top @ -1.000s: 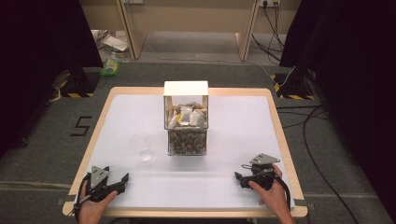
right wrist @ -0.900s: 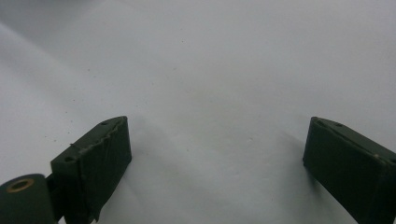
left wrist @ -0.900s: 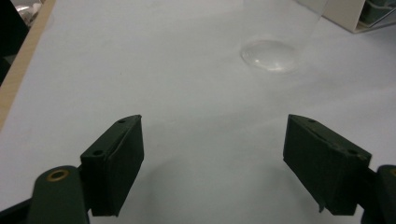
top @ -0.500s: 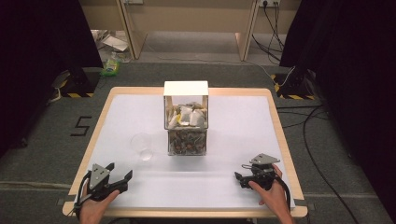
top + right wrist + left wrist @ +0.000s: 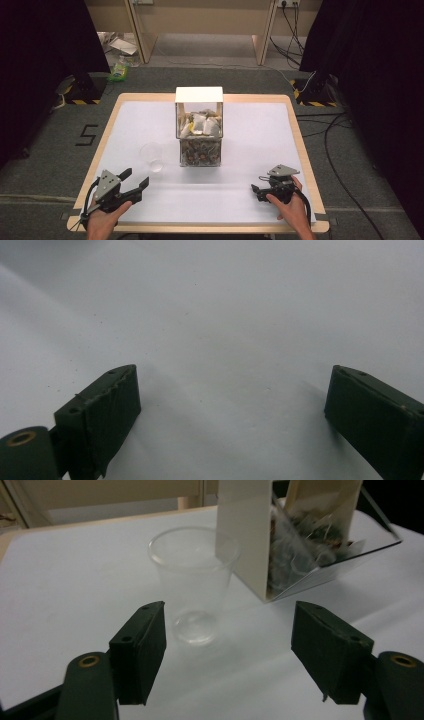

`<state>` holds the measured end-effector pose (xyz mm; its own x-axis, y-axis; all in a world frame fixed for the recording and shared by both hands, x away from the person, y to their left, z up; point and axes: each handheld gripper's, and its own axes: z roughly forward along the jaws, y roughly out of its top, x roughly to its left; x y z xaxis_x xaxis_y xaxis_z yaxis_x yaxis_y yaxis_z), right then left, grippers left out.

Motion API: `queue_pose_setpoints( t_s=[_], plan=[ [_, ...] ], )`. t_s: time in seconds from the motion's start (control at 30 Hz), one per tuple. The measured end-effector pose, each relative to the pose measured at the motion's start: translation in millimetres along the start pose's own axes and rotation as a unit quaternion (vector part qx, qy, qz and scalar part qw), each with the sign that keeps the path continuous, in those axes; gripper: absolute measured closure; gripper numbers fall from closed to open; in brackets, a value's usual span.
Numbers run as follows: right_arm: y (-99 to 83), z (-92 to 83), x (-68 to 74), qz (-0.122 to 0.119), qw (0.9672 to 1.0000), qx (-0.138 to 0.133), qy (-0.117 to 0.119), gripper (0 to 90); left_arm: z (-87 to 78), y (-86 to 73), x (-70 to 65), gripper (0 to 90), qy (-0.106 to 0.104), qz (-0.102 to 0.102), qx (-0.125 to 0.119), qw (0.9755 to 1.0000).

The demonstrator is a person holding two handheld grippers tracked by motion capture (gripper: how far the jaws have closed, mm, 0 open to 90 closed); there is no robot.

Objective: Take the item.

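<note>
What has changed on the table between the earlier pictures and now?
The left tongs have lifted off the table edge and moved a little toward the clear plastic cup. Their jaws have just been closing somewhat but stand open, with nothing between them. The right tongs stayed in place, open and empty. The cup and the box of tea bags did not move.

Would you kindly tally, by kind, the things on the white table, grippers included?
Clear plastic cup: 1
Clear box with white lid: 1
Grippers: 2, left gripper and right gripper
Total: 4
</note>
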<state>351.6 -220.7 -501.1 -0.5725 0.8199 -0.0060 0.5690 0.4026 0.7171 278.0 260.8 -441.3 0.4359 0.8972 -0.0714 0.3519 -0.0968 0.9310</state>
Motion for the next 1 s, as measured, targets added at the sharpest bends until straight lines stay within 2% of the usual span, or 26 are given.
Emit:
queue_pose_setpoints(
  t_s=[0.27,0.4,0.53,0.6,0.67,0.8,0.87,1.0],
  plan=[
    [0.0,0.0,-0.1,0.000,1.0000,0.000,0.000,8.3,-6.3,40.9,-16.0,34.5,-0.046,0.007,-0.037,0.9982],
    [-0.1,0.1,-0.8,-0.005,1.0000,-0.001,0.000,8.2,-6.4,59.1,-21.6,36.4,-0.058,0.012,-0.053,0.9968],
    [-0.1,0.0,-0.7,-0.005,1.0000,-0.001,-0.001,8.3,-2.4,75.0,-29.5,38.5,-0.077,0.020,-0.057,0.9952],
    [0.0,-0.1,-0.3,-0.002,1.0000,0.000,0.000,8.3,0.1,82.6,-35.3,39.4,-0.083,0.030,-0.056,0.9945],
    [-0.1,-0.1,-0.2,-0.002,1.0000,0.000,0.000,8.3,2.9,90.5,-41.5,40.8,-0.096,0.036,-0.057,0.9931],
    [0.0,0.0,-0.4,-0.003,1.0000,0.000,0.000,8.3,9.3,107.3,-52.9,44.0,-0.108,0.050,-0.066,0.9908],
    [0.0,-0.1,-0.6,-0.004,1.0000,0.000,0.000,8.3,14.2,113.9,-56.6,44.9,-0.119,0.045,-0.065,0.9898],
    [-0.1,0.1,-0.6,-0.003,1.0000,-0.001,0.000,8.2,24.3,124.9,-63.8,46.4,-0.122,0.049,-0.059,0.9896]
  ],
)
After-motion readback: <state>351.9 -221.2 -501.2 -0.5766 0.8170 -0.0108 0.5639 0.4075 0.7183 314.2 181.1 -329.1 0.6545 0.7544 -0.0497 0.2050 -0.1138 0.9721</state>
